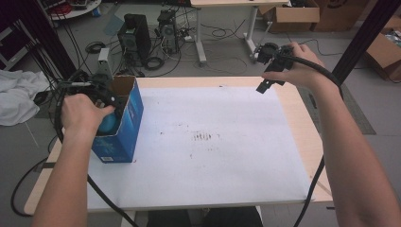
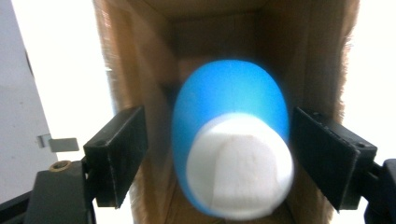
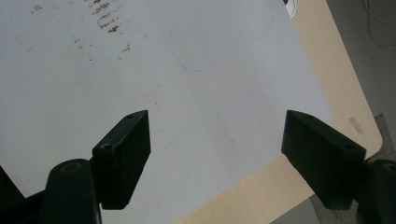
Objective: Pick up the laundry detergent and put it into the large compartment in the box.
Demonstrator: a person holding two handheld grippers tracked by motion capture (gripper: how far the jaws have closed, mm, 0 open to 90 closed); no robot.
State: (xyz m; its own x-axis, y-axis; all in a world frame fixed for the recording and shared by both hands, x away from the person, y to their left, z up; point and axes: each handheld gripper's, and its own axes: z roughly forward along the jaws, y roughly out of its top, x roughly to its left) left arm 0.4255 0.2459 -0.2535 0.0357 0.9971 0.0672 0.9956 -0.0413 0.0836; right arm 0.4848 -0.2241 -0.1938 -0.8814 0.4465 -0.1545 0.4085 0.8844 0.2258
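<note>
Over the blue box [image 1: 120, 124] — left hand [image 1: 81, 115] lowered, right hand [image 1: 299, 61] raised.

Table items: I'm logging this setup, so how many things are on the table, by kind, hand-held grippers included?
Blue cardboard box: 1
Blue and white object inside the box: 1
Hand-held grippers, left at the box, right above the far edge: 2
White sheet covering the table: 1
Total: 5
</note>
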